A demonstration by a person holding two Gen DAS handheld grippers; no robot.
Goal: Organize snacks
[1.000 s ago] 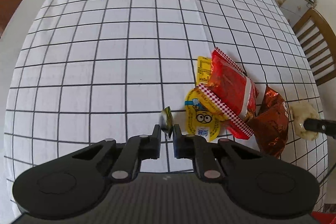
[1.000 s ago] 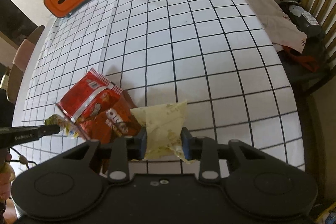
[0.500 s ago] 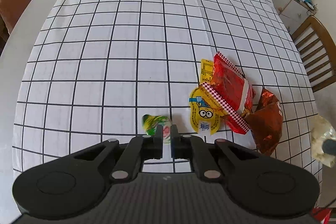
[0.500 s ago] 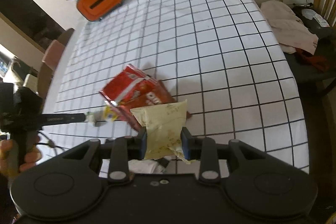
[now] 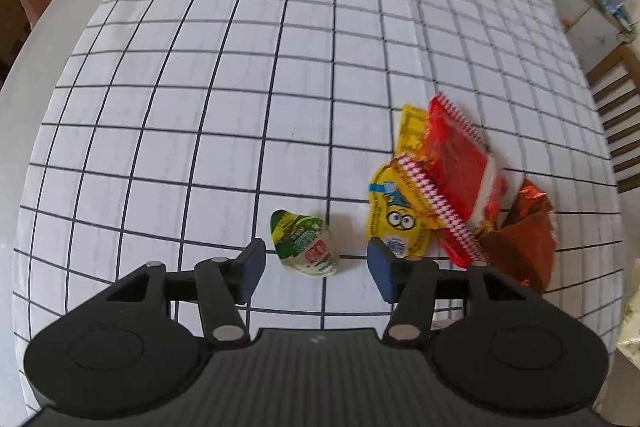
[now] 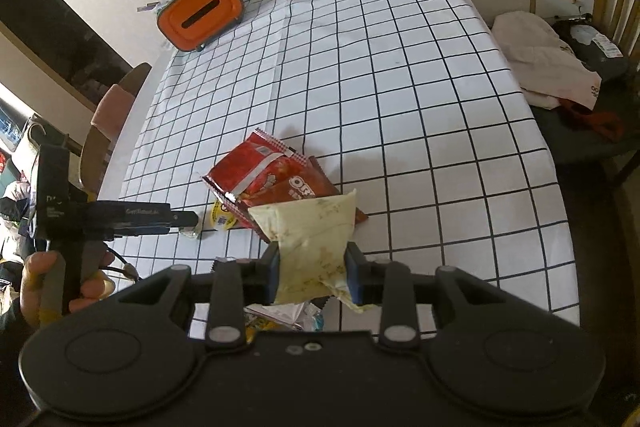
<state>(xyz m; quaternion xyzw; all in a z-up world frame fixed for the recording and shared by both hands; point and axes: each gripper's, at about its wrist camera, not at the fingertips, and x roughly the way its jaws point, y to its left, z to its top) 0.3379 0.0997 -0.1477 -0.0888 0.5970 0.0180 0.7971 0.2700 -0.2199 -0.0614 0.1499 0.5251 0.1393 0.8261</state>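
1. Readable writing is scarce: the brown foil snack packet (image 6: 308,189) shows white letters "OR" before the pale packet cuts them off, and the arm of the left gripper (image 6: 188,219), seen at the left of the right wrist view, carries small pale lettering too blurred to read.
2. The small yellow round-lidded jelly cup (image 5: 398,223) bears a cartoon face with goggle eyes; its blue label is illegible.
3. The small green-and-white jelly cup (image 5: 306,243) has red and blue print that is too small to read.
4. The left gripper (image 5: 316,265) has its jaws opening, about half spread; the green-and-white cup lies on the tablecloth between the blue pads (image 5: 252,267), touching neither.
5. The right gripper (image 6: 312,271) is clamped narrowly on the pale yellow plastic snack packet (image 6: 310,235), pads pressing both sides of its lower half.
6. That packet is held above the black-gridded white tablecloth (image 6: 400,87), its long axis running up the frame and tilting slightly right, its wide end away from the camera.
7. The red foil packet with a checked edge (image 5: 452,167) lies diagonally at centre right in the left wrist view, overlapping the yellow cup and the brown packet.
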